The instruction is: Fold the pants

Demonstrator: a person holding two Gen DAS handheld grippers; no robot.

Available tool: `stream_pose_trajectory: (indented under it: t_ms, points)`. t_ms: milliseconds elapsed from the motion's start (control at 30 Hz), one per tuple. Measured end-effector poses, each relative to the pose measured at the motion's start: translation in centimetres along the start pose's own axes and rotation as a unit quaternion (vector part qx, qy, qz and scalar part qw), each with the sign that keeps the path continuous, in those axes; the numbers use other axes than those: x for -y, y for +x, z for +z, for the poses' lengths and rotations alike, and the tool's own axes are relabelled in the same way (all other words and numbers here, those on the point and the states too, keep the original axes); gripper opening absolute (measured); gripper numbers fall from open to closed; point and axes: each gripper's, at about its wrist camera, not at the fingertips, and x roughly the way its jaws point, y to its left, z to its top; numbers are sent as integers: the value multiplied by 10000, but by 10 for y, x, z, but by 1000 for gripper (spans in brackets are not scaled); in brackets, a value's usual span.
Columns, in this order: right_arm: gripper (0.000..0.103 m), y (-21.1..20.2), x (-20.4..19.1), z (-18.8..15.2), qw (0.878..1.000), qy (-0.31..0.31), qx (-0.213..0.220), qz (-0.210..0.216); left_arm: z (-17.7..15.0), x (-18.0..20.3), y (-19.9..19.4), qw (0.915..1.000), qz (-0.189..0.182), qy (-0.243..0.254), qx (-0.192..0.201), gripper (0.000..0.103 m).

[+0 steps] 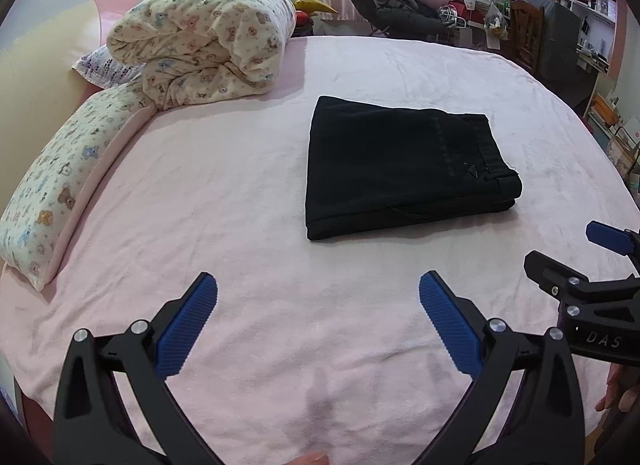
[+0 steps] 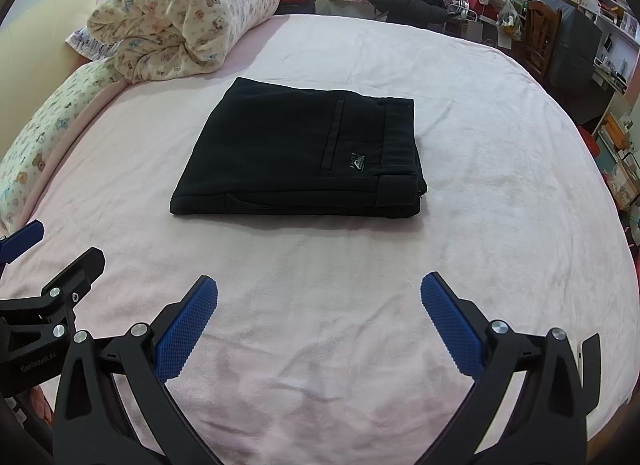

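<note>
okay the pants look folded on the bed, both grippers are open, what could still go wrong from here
The pants lie folded on the soft blanket; a bump from the open left gripper or right gripper could shift the layers. The waistband end looks thick and slightly uneven, so it might spring open.

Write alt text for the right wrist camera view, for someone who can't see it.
Black pants lie folded into a neat rectangle on a pink bed sheet, untouched. The right gripper is open in the foreground, short of the pants. A rolled teddy-print duvet sits at the bed's far left.
</note>
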Motion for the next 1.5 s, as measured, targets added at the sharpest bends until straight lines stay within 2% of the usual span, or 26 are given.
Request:
stream_pose_trajectory:
  t_ms: [367, 1500]
  points:
    - [102, 2, 0, 1, 10000, 1, 21, -12, 1, 1, 2, 10000, 47, 79, -25, 101]
    - [102, 0, -1, -3, 10000, 51, 17, -18, 0, -18, 14, 9995, 197, -102, -246, 101]
